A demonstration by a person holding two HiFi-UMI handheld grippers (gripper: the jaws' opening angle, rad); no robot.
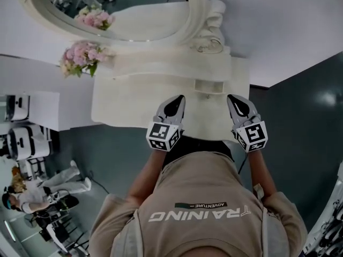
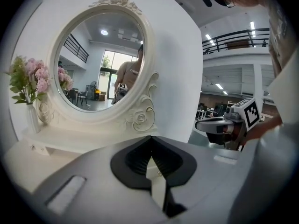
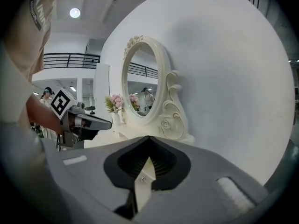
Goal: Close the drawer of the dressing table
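While the left tool [image 1: 174, 103] and right tool [image 1: 239, 105] hover at the front edge of the white table [image 1: 126, 103], each with jaws pressed together and empty, the small drawer [image 1: 208, 85] stands pulled out just ahead, between them (perhaps slightly nearer the right one). Closing it likely means pushing its front straight away, toward the mirror [image 1: 118, 15].

Staged set, probably in a lab hall
A dressing table [image 1: 134, 101] is backed by a white panel [image 3: 224, 78]; a railed mezzanine [image 2: 236, 33] is seen.
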